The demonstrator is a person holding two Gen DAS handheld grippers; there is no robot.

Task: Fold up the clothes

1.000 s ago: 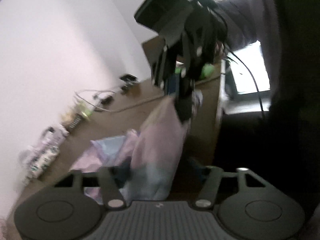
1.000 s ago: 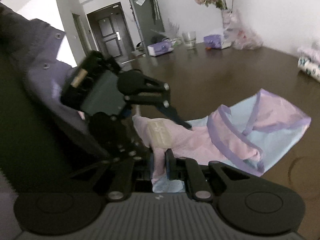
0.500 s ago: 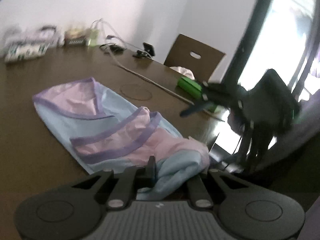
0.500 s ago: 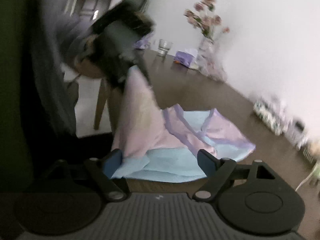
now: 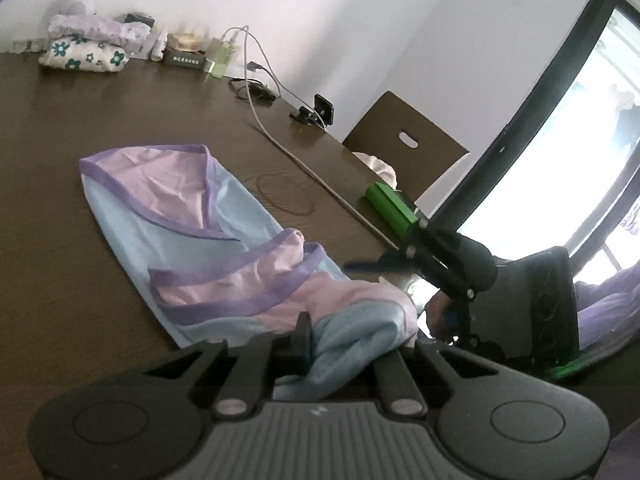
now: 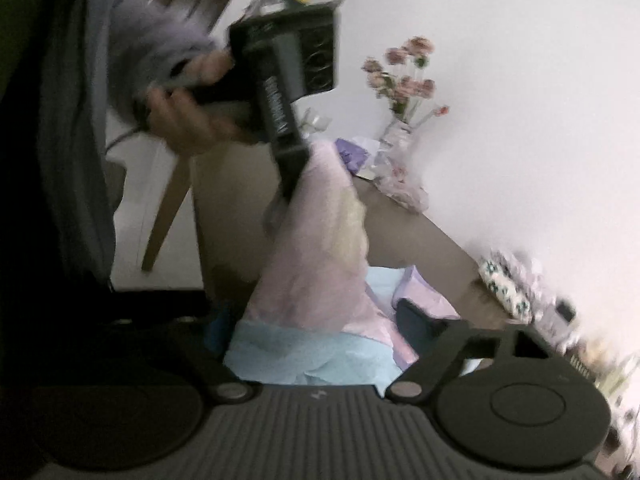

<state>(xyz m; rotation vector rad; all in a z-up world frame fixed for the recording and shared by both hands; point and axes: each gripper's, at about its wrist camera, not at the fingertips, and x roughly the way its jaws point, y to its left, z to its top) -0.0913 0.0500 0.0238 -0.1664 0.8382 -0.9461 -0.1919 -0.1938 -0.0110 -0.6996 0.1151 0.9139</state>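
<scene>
A pink and light-blue garment (image 5: 224,232) with purple trim lies spread on the dark wooden table (image 5: 80,128). My left gripper (image 5: 340,336) is shut on its bunched near end. In the right wrist view, the left gripper (image 6: 290,192), held by a hand (image 6: 188,120), lifts the pink fabric (image 6: 312,280) into a steep drape. My right gripper (image 6: 320,324) is open, its fingers wide apart with the blue hem lying loose between them. In the left wrist view, the right gripper (image 5: 376,265) sits just right of the garment at the table's edge.
Folded floral clothes (image 5: 84,56) and small items line the far wall. A cable (image 5: 280,140) crosses the table towards a green box (image 5: 390,206). A chair (image 5: 404,140) stands behind. A vase of flowers (image 6: 400,92) stands at the other end.
One second ago the right gripper held the garment and the left stood open. The left then shut on the near end and the right let go. Since then the right view has tilted.
</scene>
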